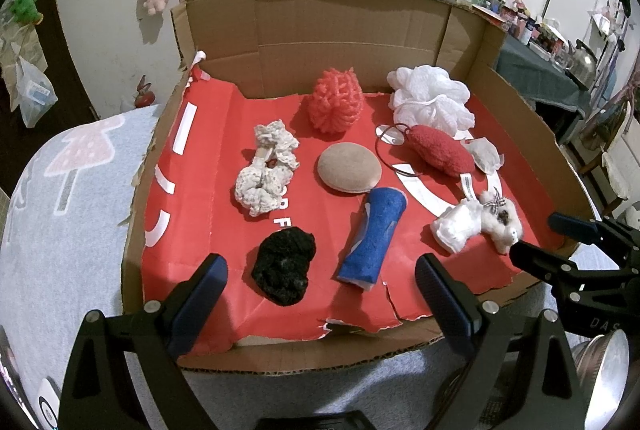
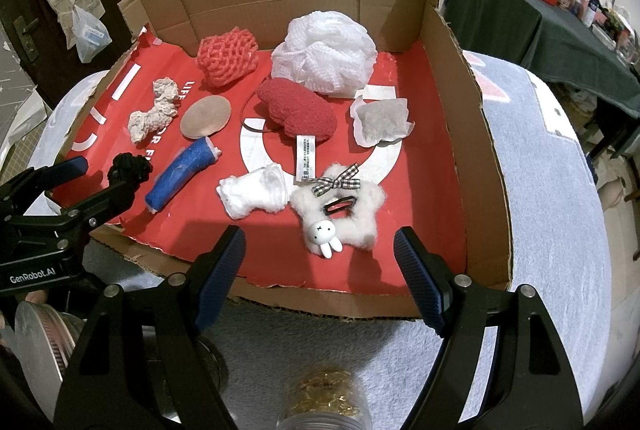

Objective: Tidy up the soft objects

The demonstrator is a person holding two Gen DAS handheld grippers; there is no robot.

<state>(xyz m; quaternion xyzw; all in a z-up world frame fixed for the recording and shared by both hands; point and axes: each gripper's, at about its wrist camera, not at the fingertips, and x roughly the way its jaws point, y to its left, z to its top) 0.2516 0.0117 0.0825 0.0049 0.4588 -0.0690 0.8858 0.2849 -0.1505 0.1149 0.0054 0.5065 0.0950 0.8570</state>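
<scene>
A cardboard tray, lined with red paper, sat on a pale blue cloth. Both grippers hung at its near edge, pointing down into it.

Left gripper: jaws spread wide, nothing between them. The black scrunchie and the blue roll lay just beyond its fingertips, neither touched.

Contents, left to right:
- Cream lace scrunchie, left of centre.
- Black scrunchie, near edge, in front of the lace one.
- Coral mesh puff, toward the back wall.
- Tan round pad, centre, in front of the coral puff.
- Blue roll, lying at an angle, just in front of the pad.
- Red fuzzy pouch, with a white label and a thin loop, right of the pad.
- White bath pouf, back right, touching the pouch.
- White wad, near edge, just beside the star clip.
- Fluffy white star clip, with a checked bow and a small rabbit charm.
- Grey sachet, on white paper, nearest the right wall.

Right gripper: jaws spread wide, empty. The star clip lay just beyond its fingertips, untouched.
</scene>
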